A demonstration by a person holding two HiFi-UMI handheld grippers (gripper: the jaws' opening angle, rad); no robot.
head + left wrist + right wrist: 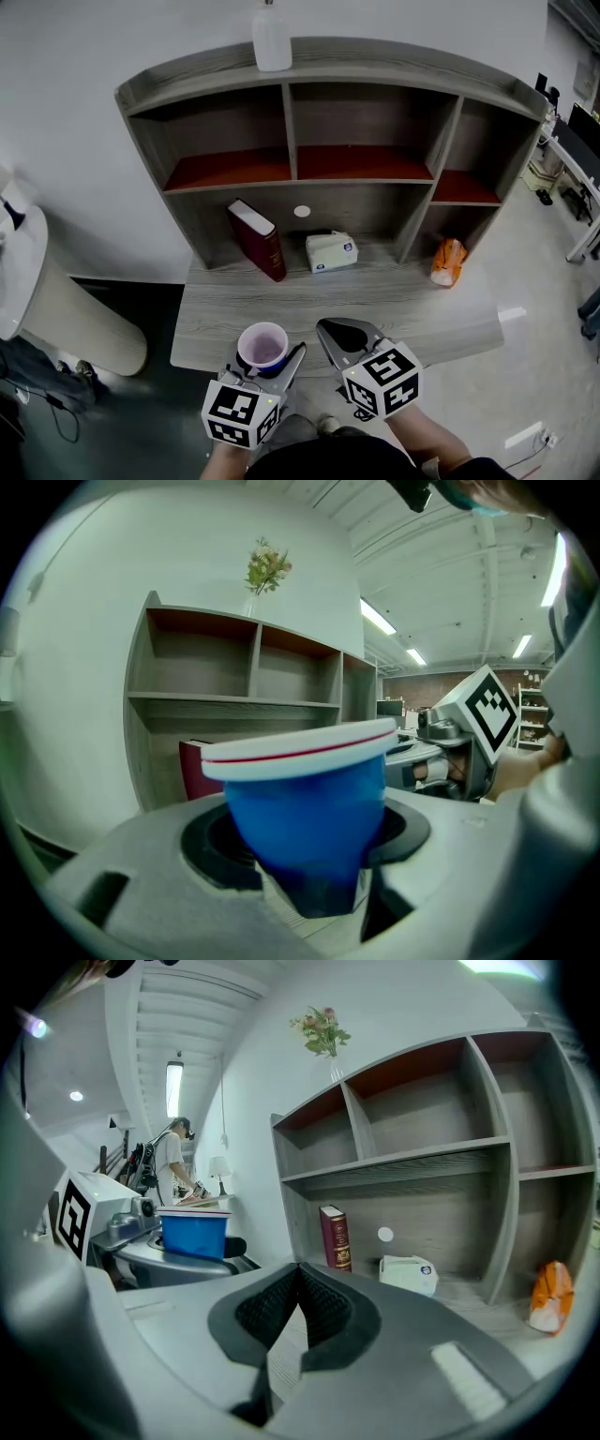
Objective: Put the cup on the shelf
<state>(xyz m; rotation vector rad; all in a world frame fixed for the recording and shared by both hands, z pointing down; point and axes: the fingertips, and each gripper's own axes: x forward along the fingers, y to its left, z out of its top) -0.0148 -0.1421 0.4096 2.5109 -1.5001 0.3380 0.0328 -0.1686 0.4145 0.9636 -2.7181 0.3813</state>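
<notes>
So, cup (262,345) sits upright, pinched in L gripper (267,367); R gripper (330,330) alongside, pressed together & empty

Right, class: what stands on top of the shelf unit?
A white vase stands on the shelf unit's top board, left of centre. The gripper views show flowers in it. The head view cuts off its top, hiding the flowers there.

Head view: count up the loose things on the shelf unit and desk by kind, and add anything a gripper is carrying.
Book: 1
Tissue pack: 1
Orange packet: 1
Vase on the top board: 1
Cup, in the left gripper: 1
Total: 5
</notes>
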